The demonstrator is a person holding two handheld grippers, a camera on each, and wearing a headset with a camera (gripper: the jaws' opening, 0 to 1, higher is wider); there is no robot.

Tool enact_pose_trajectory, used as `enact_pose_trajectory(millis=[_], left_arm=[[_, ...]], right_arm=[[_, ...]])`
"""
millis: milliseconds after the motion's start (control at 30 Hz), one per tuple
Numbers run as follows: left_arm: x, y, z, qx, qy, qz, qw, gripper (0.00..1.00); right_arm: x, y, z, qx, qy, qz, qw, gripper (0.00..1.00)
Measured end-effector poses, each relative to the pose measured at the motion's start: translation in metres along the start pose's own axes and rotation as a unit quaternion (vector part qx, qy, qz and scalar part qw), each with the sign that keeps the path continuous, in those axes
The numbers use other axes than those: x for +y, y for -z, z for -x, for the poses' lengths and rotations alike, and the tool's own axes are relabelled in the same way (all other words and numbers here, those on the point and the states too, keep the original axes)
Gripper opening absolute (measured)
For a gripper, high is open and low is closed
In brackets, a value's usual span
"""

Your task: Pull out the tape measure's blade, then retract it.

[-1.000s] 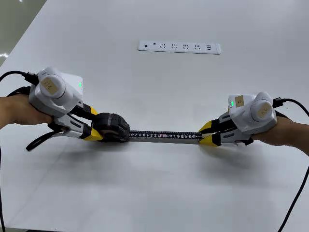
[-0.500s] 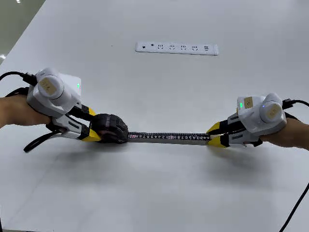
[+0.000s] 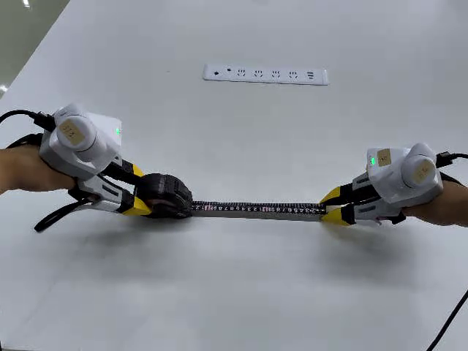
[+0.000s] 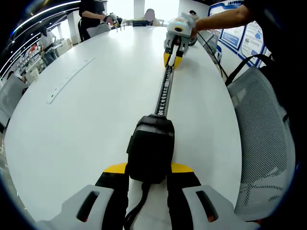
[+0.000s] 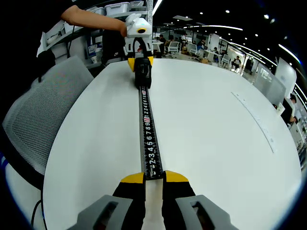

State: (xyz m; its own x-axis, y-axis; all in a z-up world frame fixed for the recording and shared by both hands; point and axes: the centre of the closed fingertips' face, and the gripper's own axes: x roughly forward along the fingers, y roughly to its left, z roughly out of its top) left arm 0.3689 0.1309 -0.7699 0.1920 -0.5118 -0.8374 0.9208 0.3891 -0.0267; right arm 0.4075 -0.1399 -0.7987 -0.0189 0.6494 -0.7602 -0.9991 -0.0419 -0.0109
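Left tool (image 3: 142, 190) pinches the black rubber-cased tape measure (image 3: 164, 196) near the white surface's (image 3: 234, 124) front edge; right tool (image 3: 330, 206) clamps its numbered dark blade (image 3: 256, 209), pulled taut. Extension looks nearly complete; retraction likely calls for easing the tip back.

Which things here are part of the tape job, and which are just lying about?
In the job:
tape measure, held by the left gripper
blade, held by the right gripper

Lying about:
power strip
mesh chair
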Motion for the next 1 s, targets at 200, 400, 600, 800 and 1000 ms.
enact_pose_trajectory(millis=[200,400,600,800,1000], left_arm=[[0.0007,-0.0012,-0.0003,0.0,0.002,-0.001,1.0,0.26],[0.0015,-0.0019,-0.0004,0.004,0.003,-0.011,0.9999,0.26],[0.0012,-0.0025,-0.0003,0.011,0.005,-0.019,0.9998,0.26],[0.0003,-0.0036,0.0004,0.019,0.004,-0.03,0.9994,0.26],[-0.0011,-0.0045,0.0023,0.018,-0.004,-0.035,0.9992,0.28]], right_arm=[[-0.0005,-0.0007,-0.0012,0.006,-0.003,0.0,1.0,0.1],[0.0005,-0.0011,-0.001,0.015,-0.009,0.004,0.9998,0.1],[0.0,-0.0009,-0.0001,0.02,-0.008,0.009,0.9997,0.11],[0.0005,-0.0007,0.0002,0.029,-0.006,0.017,0.9994,0.12],[0.0012,-0.0002,0.0011,0.032,-0.005,0.016,0.9994,0.12]])
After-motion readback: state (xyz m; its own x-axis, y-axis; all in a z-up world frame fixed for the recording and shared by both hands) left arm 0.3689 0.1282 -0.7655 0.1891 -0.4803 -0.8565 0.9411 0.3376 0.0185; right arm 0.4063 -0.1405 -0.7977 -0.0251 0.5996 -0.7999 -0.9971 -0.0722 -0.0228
